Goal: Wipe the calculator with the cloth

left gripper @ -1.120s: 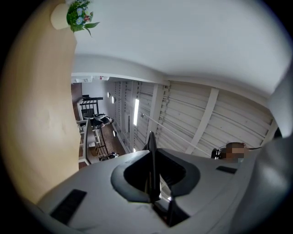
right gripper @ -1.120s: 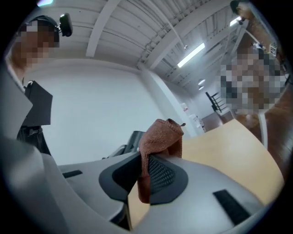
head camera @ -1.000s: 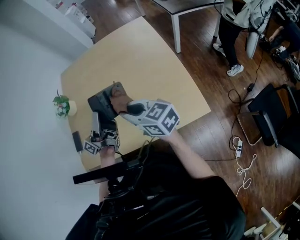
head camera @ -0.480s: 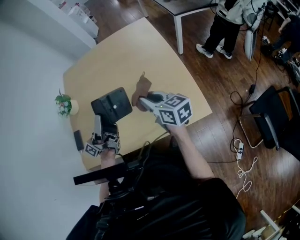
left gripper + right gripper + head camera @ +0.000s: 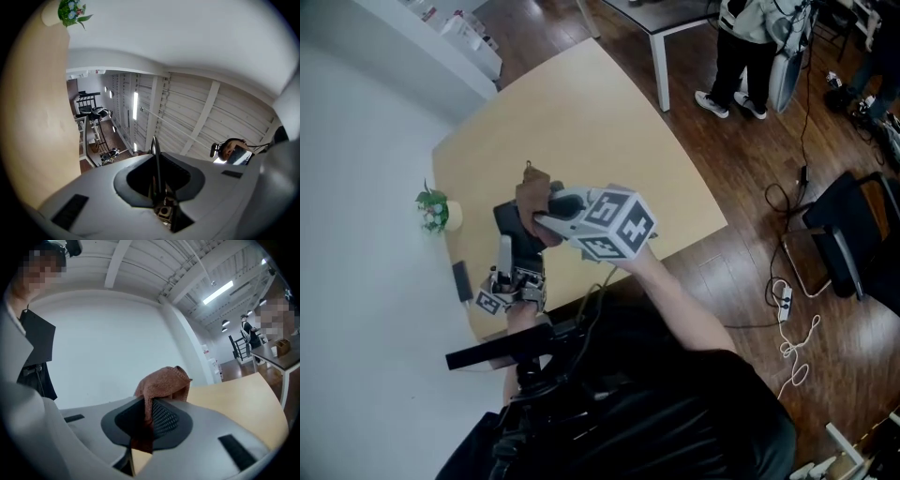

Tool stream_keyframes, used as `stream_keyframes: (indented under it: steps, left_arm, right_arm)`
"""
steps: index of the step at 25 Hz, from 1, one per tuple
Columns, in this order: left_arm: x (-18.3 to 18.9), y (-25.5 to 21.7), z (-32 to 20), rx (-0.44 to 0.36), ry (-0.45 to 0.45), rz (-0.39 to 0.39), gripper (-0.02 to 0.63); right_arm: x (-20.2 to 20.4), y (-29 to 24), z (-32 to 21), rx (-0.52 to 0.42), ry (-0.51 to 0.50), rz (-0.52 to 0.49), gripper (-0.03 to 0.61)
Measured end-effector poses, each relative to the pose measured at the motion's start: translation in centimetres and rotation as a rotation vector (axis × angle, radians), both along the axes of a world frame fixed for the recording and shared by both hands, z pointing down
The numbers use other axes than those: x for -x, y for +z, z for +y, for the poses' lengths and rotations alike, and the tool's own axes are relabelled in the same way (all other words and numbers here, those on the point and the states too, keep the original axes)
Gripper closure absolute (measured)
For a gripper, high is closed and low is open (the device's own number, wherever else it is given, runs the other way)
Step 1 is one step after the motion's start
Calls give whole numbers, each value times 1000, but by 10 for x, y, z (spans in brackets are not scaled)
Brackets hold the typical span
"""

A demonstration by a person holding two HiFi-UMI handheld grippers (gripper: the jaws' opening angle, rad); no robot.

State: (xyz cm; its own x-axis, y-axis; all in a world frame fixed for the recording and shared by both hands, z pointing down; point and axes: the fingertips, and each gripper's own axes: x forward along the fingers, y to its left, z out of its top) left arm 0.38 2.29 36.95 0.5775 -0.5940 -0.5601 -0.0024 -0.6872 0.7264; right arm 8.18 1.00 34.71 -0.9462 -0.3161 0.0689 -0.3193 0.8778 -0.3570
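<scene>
The dark calculator [image 5: 514, 228] is tilted up off the wooden table [image 5: 581, 122] near its front left corner. My left gripper [image 5: 506, 255] is shut on its near edge; in the left gripper view it shows only as a thin dark edge [image 5: 155, 151] clamped between the jaws [image 5: 157, 164]. My right gripper [image 5: 546, 212], with its marker cube, is shut on the brown cloth [image 5: 532, 195]. The cloth lies against the calculator's upper face and hides most of it. In the right gripper view the cloth [image 5: 164, 383] bunches out above the closed jaws [image 5: 149, 405].
A small potted plant [image 5: 434, 210] stands at the table's left edge, and a dark flat object [image 5: 462, 280] lies near the front left corner. A white table leg [image 5: 659, 70], a standing person [image 5: 741, 37], a chair [image 5: 839, 234] and floor cables are to the right.
The right gripper carried the cloth off the calculator to the right, then brought it back left onto it. The left gripper kept its hold on the calculator and shifted slightly.
</scene>
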Motion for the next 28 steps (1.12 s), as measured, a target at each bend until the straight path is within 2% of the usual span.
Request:
stream_keyframes:
  steps: [9, 11, 14, 16, 17, 20, 22, 25, 28]
  left_arm:
    - [3, -4, 17, -31, 37, 37, 545]
    - [4, -1, 17, -29, 29, 38, 545]
    - [12, 1, 14, -19, 10, 80, 564]
    - [15, 2, 11, -11, -1, 82, 565]
    - [15, 4, 9, -5, -6, 69, 565]
    - [8, 4, 3, 3, -10, 29, 563]
    - [1, 2, 1, -9, -2, -1, 563]
    - [-9, 0, -5, -22, 7, -60, 561]
    - [-8, -1, -12, -12, -10, -57, 561]
  right_arm:
    - [-30, 36, -15, 118, 63, -36, 534]
    - [-42, 50, -21, 143, 101, -14, 534]
    - [-68, 72, -34, 160, 205, 68, 535]
    - [-79, 64, -35, 105, 251, 103, 537]
    - [-79, 49, -33, 47, 254, 109, 537]
    - [-55, -3, -17, -190, 201, 153, 535]
    - [-30, -16, -8, -314, 148, 237, 535]
    - [-2, -2, -2, -409, 87, 384, 535]
    - [12, 17, 21, -437, -15, 453, 535]
